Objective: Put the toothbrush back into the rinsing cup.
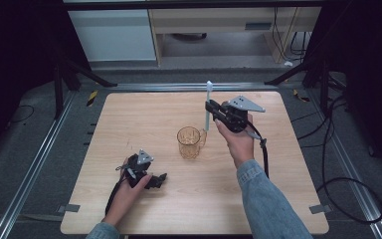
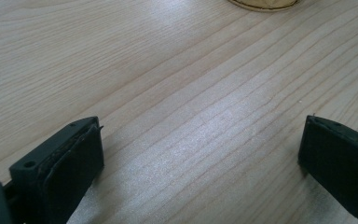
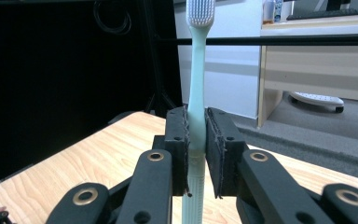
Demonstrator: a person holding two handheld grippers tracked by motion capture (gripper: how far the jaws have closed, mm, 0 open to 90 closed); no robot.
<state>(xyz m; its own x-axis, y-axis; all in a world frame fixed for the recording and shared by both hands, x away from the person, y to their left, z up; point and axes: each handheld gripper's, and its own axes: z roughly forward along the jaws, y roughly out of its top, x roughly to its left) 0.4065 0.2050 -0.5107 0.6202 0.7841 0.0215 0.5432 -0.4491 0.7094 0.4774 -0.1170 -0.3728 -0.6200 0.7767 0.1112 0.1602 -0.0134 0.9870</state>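
A pale green toothbrush (image 1: pixel 208 104) stands upright, bristles at the top, with my right gripper (image 1: pixel 210 108) shut on its handle above the table, just right of and behind an amber glass mug (image 1: pixel 190 142). In the right gripper view the toothbrush (image 3: pixel 197 84) rises between the two black jaws, which press on it from both sides (image 3: pixel 196 154). My left gripper (image 1: pixel 160 178) rests low on the wooden table (image 1: pixel 129 119) in front and to the left of the mug. Its jaws stand wide apart over bare wood (image 2: pixel 200 154), and the mug's base (image 2: pixel 263 4) peeks in at the top edge.
The mug stands near the table's middle with its handle to the right. Metal rails run along both sides of the table, and cables lie on the floor at the right. A white cabinet (image 1: pixel 112 35) and a wooden desk (image 1: pixel 229 22) stand beyond the far edge.
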